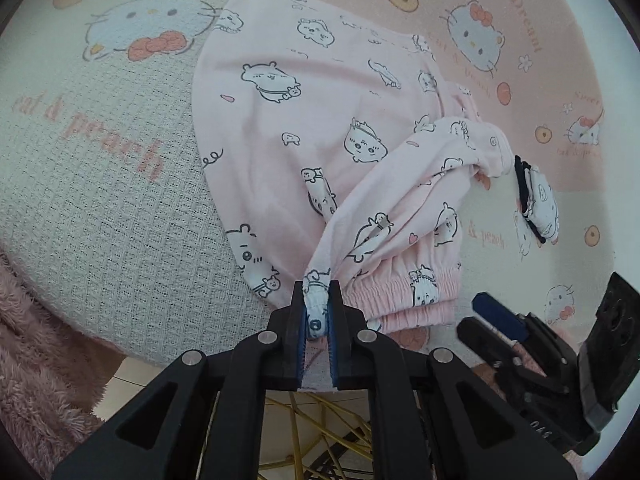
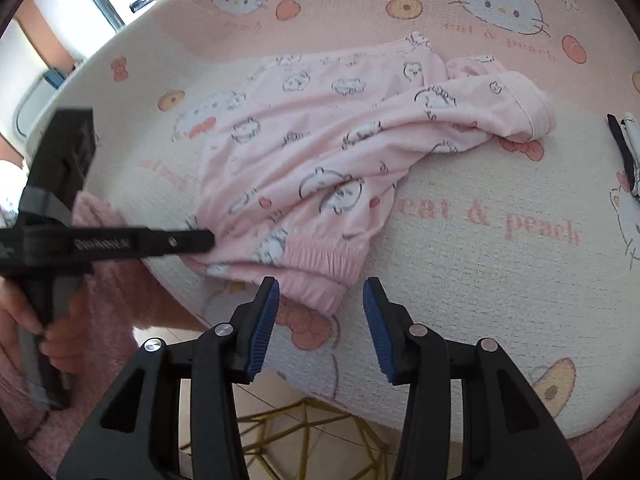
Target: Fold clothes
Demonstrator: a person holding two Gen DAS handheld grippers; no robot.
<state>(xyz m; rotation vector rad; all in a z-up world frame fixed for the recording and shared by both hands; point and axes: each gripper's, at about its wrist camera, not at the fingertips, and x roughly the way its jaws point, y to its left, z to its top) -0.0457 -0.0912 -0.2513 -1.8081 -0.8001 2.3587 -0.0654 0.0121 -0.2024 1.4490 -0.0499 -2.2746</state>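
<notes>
On the counter (image 2: pixel 460 248), which is draped with a cat-and-peach printed cloth, a pair of pink pyjama trousers (image 1: pixel 320 92) lies spread, its elastic waistband (image 2: pixel 316 268) at the near edge. The garment rests near the middle of the counter, and one trouser leg (image 1: pixel 404 196) is drawn diagonally across the body of the garment toward the waistband.

Left tool (image 1: pixel 317 320): closed on a bunched end of that leg, apparently its hem, fabric pinched between both blue pads. The cloth runs taut from the pads back to a crumpled cuff region (image 1: pixel 484 148) on the far side of the waistband.

Right tool (image 2: pixel 320 320): jaws apart, nothing between them, poised just beside the near corner of the waistband without touching it.

A small folded item with a dark edge (image 1: pixel 536 204) lies apart from the trousers, beyond the cuff; its nature cannot be determined.

Assessment: folding is at an early stage. One leg is only partly carried over, and wrinkles gather where it crosses the trousers. Remaining, in my judgement: lay the held leg flat, align the two legs, then fold lengthwise toward the waistband. No completed, squared fold is evident.
</notes>
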